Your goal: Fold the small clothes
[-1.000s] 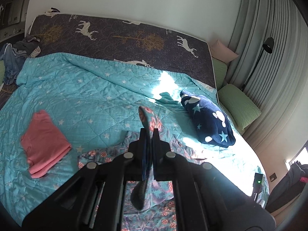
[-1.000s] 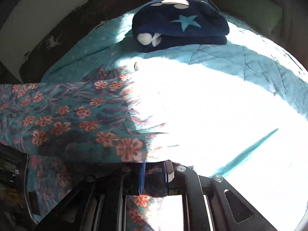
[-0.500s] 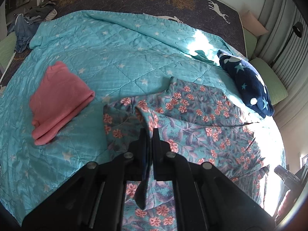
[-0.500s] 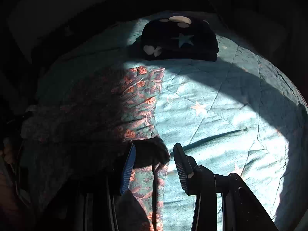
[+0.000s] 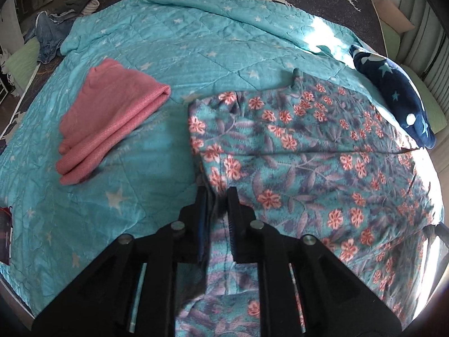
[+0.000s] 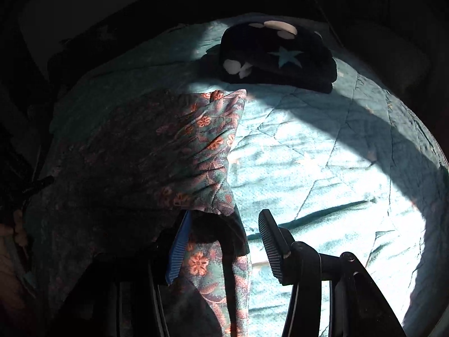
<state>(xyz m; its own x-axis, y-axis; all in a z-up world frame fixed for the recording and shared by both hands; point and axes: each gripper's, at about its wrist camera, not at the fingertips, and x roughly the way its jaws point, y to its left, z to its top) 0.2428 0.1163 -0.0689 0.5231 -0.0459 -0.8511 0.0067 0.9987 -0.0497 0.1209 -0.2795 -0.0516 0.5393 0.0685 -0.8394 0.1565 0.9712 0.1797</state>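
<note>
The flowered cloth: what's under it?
The flowered cloth lies folded on the turquoise quilt; quilt shows all around it. Whether anything else lies beneath is hidden by the fabric.

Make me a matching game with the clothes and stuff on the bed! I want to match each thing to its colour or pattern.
Things:
1. folded top
2. garment between the left gripper's jaws
3. blanket near the pillows
4. quilt covering the bed

Looks:
A. turquoise with white stars
B. plain pink
C. dark blue with stars and white spots
D. teal with orange-pink flowers

Pairs: 1-B, 2-D, 3-C, 4-A
</note>
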